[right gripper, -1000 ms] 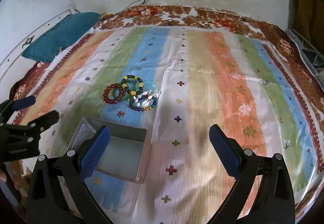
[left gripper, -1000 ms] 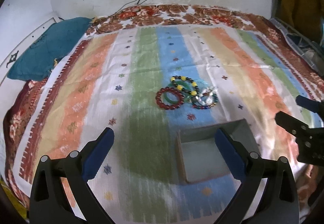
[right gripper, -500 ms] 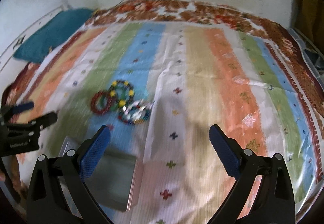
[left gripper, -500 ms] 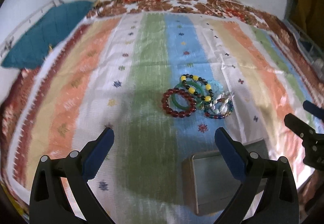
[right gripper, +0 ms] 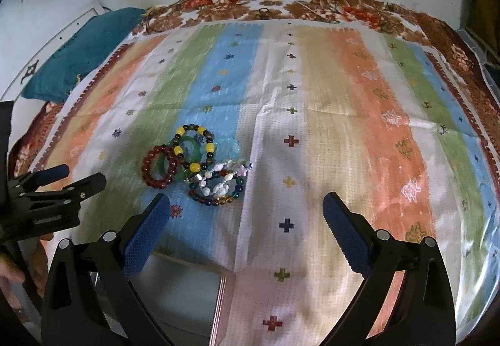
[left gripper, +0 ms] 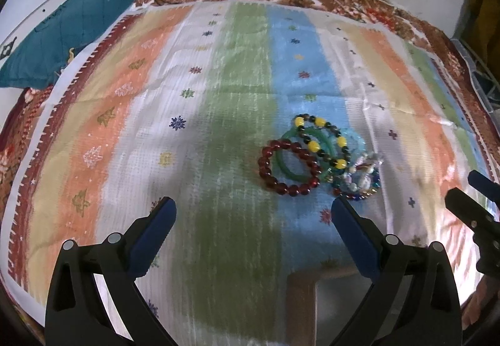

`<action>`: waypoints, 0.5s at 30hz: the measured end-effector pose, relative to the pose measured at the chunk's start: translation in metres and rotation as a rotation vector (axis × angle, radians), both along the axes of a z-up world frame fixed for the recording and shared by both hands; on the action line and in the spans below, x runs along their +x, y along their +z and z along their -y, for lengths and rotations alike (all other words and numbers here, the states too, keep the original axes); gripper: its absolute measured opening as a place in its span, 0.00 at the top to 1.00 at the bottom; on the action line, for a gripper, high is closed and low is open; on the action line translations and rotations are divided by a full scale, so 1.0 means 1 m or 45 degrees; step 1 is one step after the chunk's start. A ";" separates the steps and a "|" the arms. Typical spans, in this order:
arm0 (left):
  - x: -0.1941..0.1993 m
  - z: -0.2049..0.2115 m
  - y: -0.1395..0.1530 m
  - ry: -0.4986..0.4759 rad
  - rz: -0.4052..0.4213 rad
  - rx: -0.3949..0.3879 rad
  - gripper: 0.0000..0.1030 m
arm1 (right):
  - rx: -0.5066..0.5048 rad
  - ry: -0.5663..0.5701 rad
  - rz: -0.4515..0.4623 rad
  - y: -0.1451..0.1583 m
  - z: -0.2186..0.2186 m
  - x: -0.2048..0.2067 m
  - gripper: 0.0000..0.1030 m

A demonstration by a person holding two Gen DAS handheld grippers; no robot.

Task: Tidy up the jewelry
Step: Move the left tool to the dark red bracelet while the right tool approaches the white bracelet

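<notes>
Right now the bracelets are lying in one overlapping heap on the blue stripe of the striped cloth (right gripper: 312, 127), which is covering a bed, toward the near middle. None is lifted yet, so the job seems to be at its opening step: reaching for a first piece.

Counting them: one dark red bead bracelet (left gripper: 289, 167), one plain green bangle (left gripper: 300, 158), one yellow-and-dark bead bracelet (left gripper: 322, 139), one pale blue ring (right gripper: 229, 144) half hidden beneath, and a tangle of mixed glass and shell beads (right gripper: 218, 185) that may be one strand or two; I cannot tell.

One shallow tray (right gripper: 184, 293) is sitting just nearer than the heap, seemingly empty.

Both sets of tongs are standing wide apart, holding nothing: the left tongs (left gripper: 253, 233) are hovering short of the red bracelet, the right tongs (right gripper: 247, 224) short of the tangle.

Next, one pair probably needs to drop over an outer piece, likely the red one, and pinch its rim without dragging its neighbours.
</notes>
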State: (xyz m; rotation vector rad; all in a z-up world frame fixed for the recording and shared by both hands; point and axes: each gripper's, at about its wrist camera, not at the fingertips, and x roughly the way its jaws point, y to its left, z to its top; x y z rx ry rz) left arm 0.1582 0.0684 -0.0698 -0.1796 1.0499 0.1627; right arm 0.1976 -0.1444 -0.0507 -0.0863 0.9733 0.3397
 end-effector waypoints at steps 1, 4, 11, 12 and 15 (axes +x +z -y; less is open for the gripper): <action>0.002 -0.001 -0.002 0.000 -0.005 0.002 0.05 | 0.001 -0.002 -0.006 -0.002 -0.001 0.002 0.04; 0.010 -0.001 -0.008 -0.011 -0.014 0.069 0.05 | 0.011 0.001 -0.039 -0.008 -0.001 0.009 0.04; 0.024 -0.010 -0.026 0.011 -0.087 0.010 0.06 | 0.050 0.000 -0.060 -0.013 -0.003 0.024 0.04; 0.024 -0.011 -0.027 0.016 -0.092 -0.001 0.06 | 0.058 0.010 -0.069 -0.014 -0.005 0.026 0.04; 0.028 -0.017 -0.033 0.036 -0.108 -0.055 0.07 | 0.066 0.030 -0.094 -0.019 -0.009 0.032 0.04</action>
